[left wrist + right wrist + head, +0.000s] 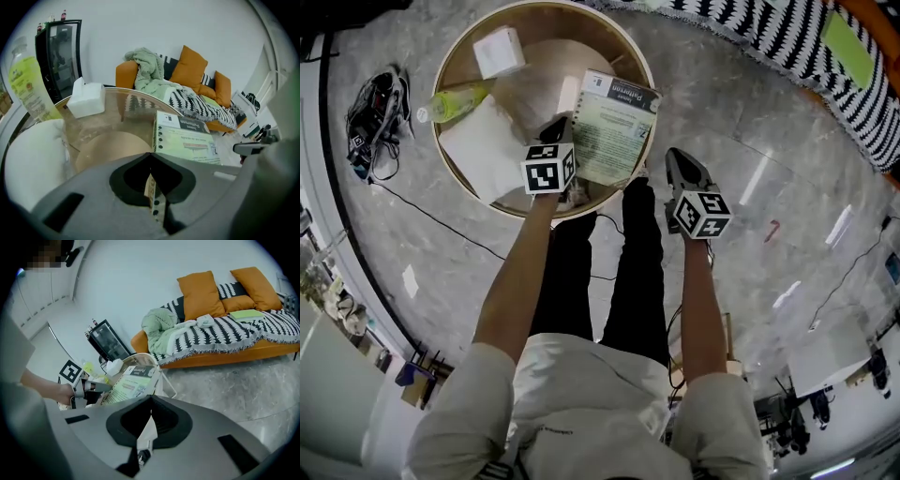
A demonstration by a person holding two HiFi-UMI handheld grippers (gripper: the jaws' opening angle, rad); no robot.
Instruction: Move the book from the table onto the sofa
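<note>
- Book (617, 127) lies on the round bench (544, 37), upper centre; sofa (234, 356) well apart, upper right.
- Approach step: left gripper (555, 127) beside it, right gripper (677, 159) lower right, jaws closed, empty.
- Next, likely: open jaws, clamp book.

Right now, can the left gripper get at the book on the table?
Probably yes. The left gripper hangs over the table right beside the book, with nothing between them; the bottle and tissue box lie further left. Its jaws are together, so they must open first.
</note>
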